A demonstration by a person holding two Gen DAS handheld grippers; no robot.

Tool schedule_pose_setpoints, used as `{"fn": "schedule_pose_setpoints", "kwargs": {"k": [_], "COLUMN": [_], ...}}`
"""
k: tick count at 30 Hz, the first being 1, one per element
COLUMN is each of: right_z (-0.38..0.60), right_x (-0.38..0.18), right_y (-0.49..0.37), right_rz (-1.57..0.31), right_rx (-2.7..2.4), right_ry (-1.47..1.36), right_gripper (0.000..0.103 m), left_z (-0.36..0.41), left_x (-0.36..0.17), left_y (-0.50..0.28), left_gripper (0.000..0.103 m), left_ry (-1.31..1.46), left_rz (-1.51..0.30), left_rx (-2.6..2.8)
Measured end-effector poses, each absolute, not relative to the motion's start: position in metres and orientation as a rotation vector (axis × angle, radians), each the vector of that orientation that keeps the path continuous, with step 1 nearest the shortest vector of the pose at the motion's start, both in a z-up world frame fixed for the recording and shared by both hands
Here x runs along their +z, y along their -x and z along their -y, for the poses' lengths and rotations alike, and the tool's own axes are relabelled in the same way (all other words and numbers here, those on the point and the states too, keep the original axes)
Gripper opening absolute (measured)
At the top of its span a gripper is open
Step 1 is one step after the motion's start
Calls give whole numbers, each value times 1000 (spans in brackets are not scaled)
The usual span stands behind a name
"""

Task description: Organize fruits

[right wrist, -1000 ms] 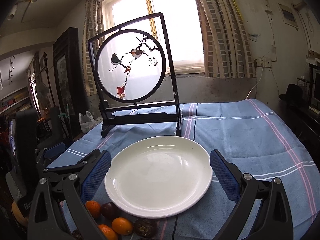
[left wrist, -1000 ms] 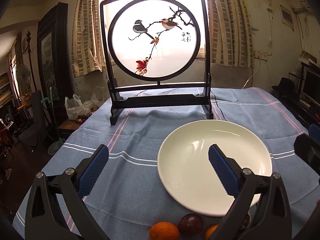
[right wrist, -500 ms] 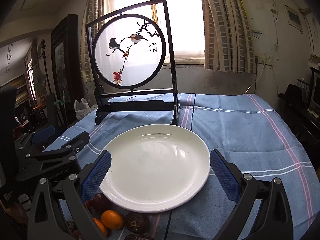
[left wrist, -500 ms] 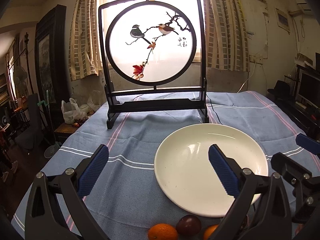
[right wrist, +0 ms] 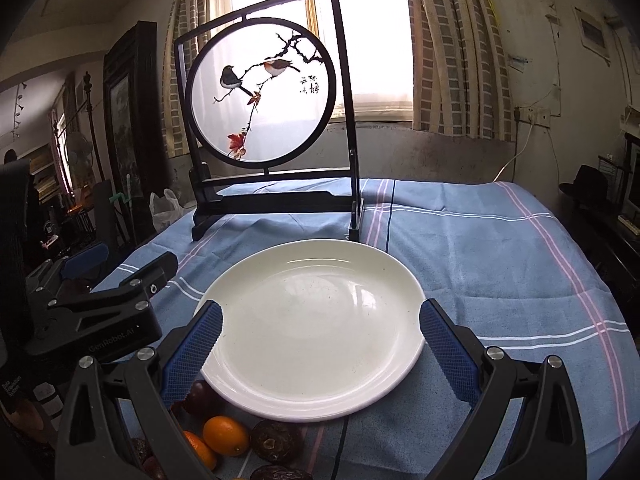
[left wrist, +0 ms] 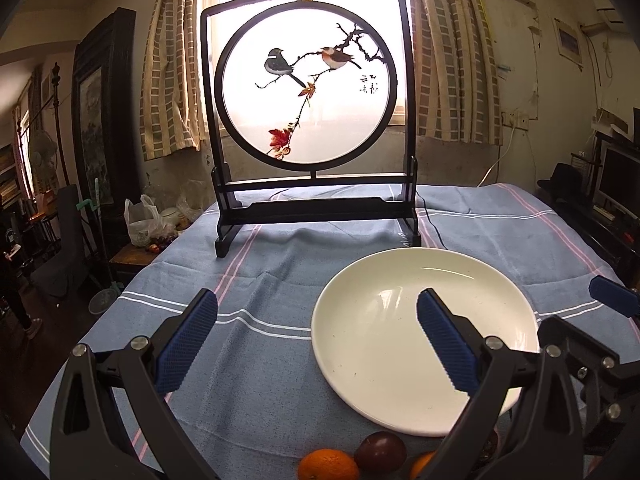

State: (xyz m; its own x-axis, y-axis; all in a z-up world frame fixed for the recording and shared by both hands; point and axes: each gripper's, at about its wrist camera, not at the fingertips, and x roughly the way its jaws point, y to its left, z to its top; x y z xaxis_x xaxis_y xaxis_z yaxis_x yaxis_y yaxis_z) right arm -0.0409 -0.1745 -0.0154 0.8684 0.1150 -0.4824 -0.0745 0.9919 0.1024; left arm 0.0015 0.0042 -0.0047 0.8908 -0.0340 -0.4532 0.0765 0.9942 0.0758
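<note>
Your left gripper [left wrist: 316,332] open, right gripper [right wrist: 320,336] open, both empty; fruits [right wrist: 226,436] beside plate [right wrist: 312,344].

Far end of table: black-framed round screen [left wrist: 308,96] painted with two birds on a branch, upright on blue striped tablecloth [left wrist: 256,272]. Behind it: bright window [right wrist: 360,32] with checked curtains [left wrist: 452,60]. Far left, off the table: white plastic bag [left wrist: 140,220] and tall dark framed picture [left wrist: 96,136]. Right: black hat [right wrist: 588,190], wall socket with white cable [right wrist: 530,114].
</note>
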Motion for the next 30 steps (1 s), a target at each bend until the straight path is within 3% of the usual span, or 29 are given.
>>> {"fn": "schedule_pose_setpoints", "kwargs": {"k": [13,30], "right_z": [189,158], "right_x": [-20,-19], "right_y": [35,45], "right_rz": [-547,-499], "right_rx": [94,97], "right_ry": [-178,9], "right_gripper": [100,100], "left_z": [-7,-9], "left_x": [-3,-13], "left_y": [-2,-15], "left_gripper": [98,98], "left_ry": [-70,-103], "left_rz": [-477,-534], "left_rx": [-71,-22]}}
